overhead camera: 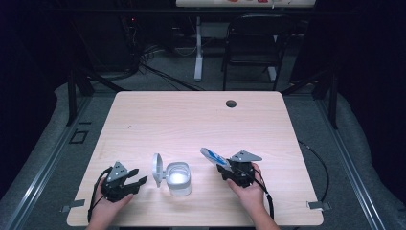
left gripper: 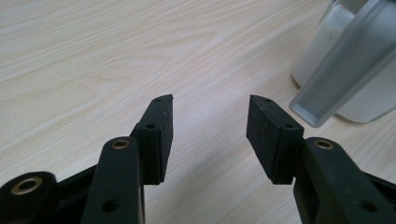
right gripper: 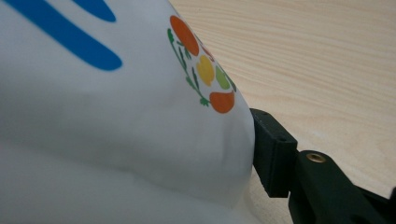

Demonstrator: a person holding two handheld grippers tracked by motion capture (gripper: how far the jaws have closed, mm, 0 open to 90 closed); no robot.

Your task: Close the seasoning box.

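Pouch [overhead camera: 213,156], white with blue stripes and a little fruit print, is clamped in the right gripper [overhead camera: 229,168], tilted up just right of the tub [overhead camera: 178,179]. The tub's lid [overhead camera: 157,169] stands open on its left side. Left gripper [overhead camera: 135,178] sits left of the tub near that lid, jaws apart with nothing between them, low over the table [overhead camera: 191,120].

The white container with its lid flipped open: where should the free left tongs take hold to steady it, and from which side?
Grip the container low on its body, coming in level from the left-hand side, below the lid. The lid stands upright on that side and looks too thin and hinged to hold firm; the body is squat and stands flat on the table. The left tongs are open beside it.
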